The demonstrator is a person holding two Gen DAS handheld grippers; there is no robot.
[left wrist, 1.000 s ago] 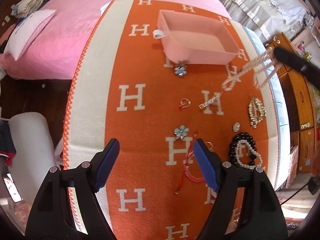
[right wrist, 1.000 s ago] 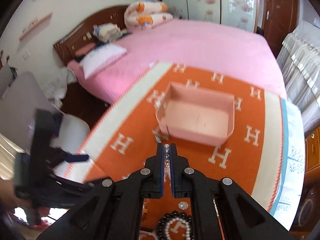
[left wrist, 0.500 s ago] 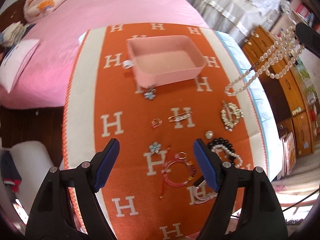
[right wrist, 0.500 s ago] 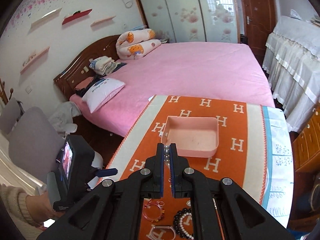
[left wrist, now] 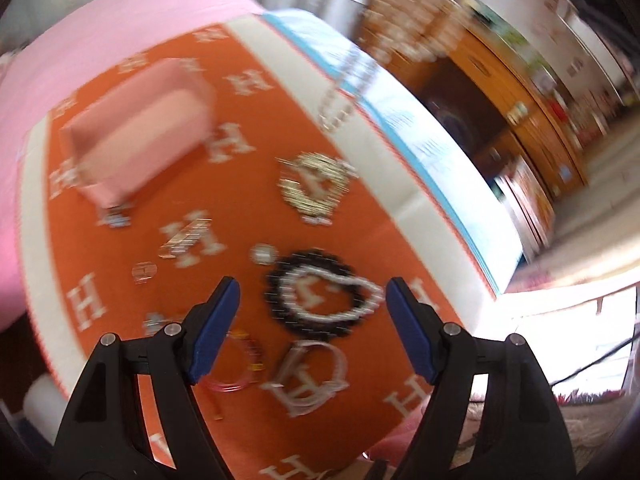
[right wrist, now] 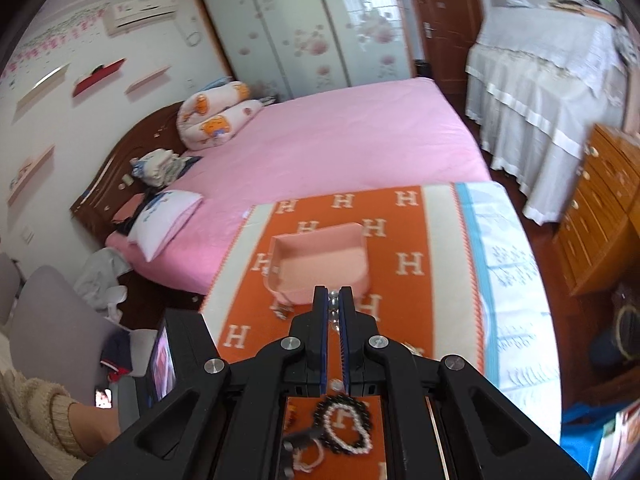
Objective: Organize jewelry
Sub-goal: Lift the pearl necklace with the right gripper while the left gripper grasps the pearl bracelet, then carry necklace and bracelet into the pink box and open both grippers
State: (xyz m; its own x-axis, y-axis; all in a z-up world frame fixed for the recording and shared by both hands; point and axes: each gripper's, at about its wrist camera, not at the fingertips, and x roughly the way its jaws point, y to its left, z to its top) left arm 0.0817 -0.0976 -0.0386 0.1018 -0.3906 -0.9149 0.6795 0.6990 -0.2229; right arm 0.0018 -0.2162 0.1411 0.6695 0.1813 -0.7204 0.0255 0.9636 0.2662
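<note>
Right gripper (right wrist: 333, 303) fingers pinching pearls (right wrist: 333, 309) above pink box (right wrist: 320, 264). Left gripper (left wrist: 312, 312) fingers wide, holding nothing.

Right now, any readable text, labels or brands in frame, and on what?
"H": repeated white letter woven across the orange blanket.
Phone screen by the person's sleeve: too small to read.
Book covers beside the cabinet: blurred, unreadable.
Pillow print: illegible.

Home bedroom: pink-covered bed (right wrist: 340, 140) with wooden headboard (right wrist: 120, 160), pillows (right wrist: 168, 220), sliding floral wardrobe doors (right wrist: 300, 28), wall air conditioner (right wrist: 140, 12), wooden drawer chest (right wrist: 600, 208).
</note>
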